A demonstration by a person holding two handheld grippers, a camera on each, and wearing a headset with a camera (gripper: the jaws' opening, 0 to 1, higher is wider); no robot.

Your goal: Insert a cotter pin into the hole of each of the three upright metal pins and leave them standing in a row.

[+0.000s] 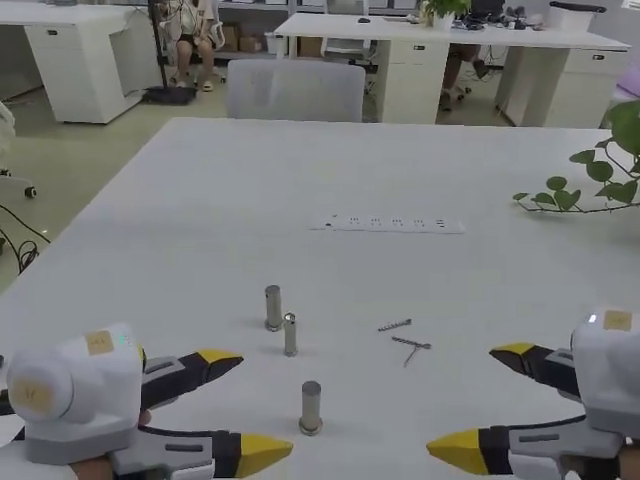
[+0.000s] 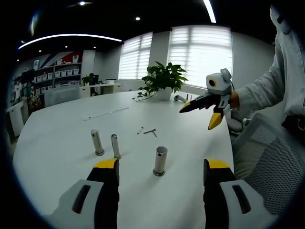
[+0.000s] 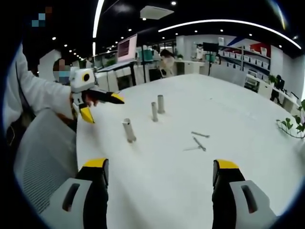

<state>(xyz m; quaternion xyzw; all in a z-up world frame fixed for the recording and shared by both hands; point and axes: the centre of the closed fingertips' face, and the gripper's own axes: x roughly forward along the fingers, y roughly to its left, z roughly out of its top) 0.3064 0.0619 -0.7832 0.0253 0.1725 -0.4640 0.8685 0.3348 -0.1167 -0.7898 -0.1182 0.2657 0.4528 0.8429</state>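
Three upright metal pins stand on the white table: a far one [image 1: 273, 307], a thinner middle one [image 1: 290, 334] and a near one [image 1: 311, 407]. The left gripper view shows them as well [image 2: 97, 142] [image 2: 115, 146] [image 2: 160, 161]. Loose cotter pins [image 1: 403, 337] lie flat to their right, also seen in the right gripper view [image 3: 198, 140]. My left gripper [image 1: 245, 405] hovers open at the lower left, close to the near pin, with nothing between its jaws. My right gripper [image 1: 480, 398] is open and holds nothing at the lower right, nearer to me than the cotter pins.
A white power strip [image 1: 388, 224] lies farther back on the table [image 1: 200, 220]. Plant leaves [image 1: 590, 180] reach in from the right edge. A grey chair [image 1: 295, 90] stands behind the far table edge.
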